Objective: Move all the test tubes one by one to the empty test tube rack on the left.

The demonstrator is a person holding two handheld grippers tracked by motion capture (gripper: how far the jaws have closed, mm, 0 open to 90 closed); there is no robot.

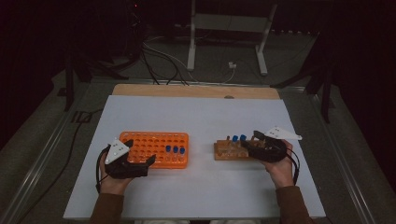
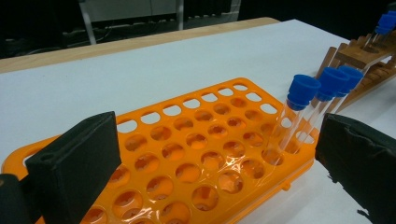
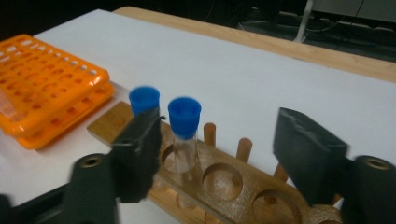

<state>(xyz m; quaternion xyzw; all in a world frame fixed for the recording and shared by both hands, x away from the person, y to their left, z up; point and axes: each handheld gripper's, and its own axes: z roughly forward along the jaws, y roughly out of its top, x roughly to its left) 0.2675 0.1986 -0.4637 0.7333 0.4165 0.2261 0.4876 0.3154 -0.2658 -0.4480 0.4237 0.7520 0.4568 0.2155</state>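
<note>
Left gripper [image 1: 140, 164] sits low at the near-left corner of the orange rack [image 1: 156, 148], jaws spread wide and holding nothing. In the left gripper view the rack [image 2: 187, 154] lies between the 2 jaws; whether they touch its edges cannot be told. 3 clear tubes with blue caps [image 2: 303, 91] stand in the rack's holes at the far right end, leaning a bit, just beside the right jaw. In the high view these 3 caps [image 1: 175, 149] sit in a row near the rack's right side.

Right gripper [image 1: 250, 142] hovers over the right part of the wooden rack [image 1: 229, 150], jaws released, nothing gripped. In the right gripper view the jaws straddle the wooden rack [image 3: 224, 182] with 1 capped tube [image 3: 184, 133] upright in a hole between them, closer to the left jaw, not touched. A 2nd blue cap [image 3: 144, 99] shows just behind the left jaw, its tube hidden. Several round holes and short pegs in the wooden rack are bare. In the high view the 2 caps [image 1: 238, 138] stand at the rack's back, just left of the gripper.

Both racks rest on the white tabletop [image 1: 201, 116], well apart, orange one left, wooden one right. A hand [image 1: 114, 183] holds the left gripper, another hand [image 1: 280, 169] the right, brown sleeves at the bottom edge.
</note>
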